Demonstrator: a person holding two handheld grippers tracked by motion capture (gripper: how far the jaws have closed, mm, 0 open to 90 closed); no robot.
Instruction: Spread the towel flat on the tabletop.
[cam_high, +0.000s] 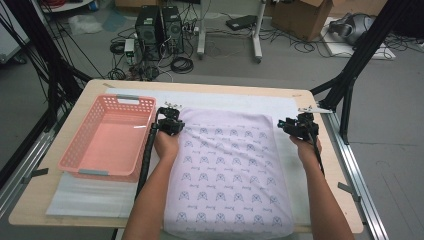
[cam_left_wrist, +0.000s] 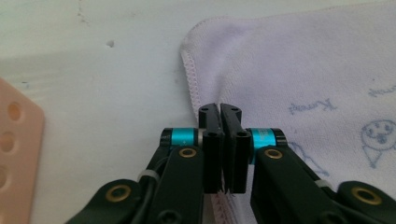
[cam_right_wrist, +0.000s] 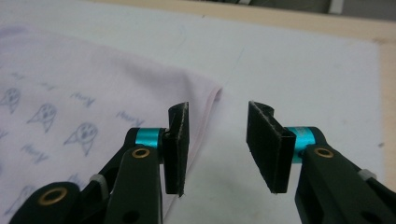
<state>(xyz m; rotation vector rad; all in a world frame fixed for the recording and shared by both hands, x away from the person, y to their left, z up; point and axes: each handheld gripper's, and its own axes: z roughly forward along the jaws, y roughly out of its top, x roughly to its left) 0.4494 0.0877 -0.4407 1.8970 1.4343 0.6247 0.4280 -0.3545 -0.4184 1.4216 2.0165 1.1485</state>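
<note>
A pale lilac towel (cam_high: 230, 165) printed with small blue faces lies flat on the white mat (cam_high: 80, 195), its near end hanging over the table's front edge. My left gripper (cam_high: 171, 120) sits at the towel's far left corner. In the left gripper view its jaws (cam_left_wrist: 220, 109) are pressed together with the stitched hem of the towel (cam_left_wrist: 303, 60) running between them. My right gripper (cam_high: 289, 125) is at the far right corner. It stands open (cam_right_wrist: 217, 112), and the corner of the towel (cam_right_wrist: 93, 74) lies just beyond its left jaw, untouched.
A pink plastic basket (cam_high: 129, 98) with nothing in it stands on the left of the mat, close to my left forearm; its rim (cam_left_wrist: 14, 154) shows beside the left gripper. Bare mat (cam_right_wrist: 303, 60) lies right of the towel. Computers, cables and boxes sit on the floor beyond the table.
</note>
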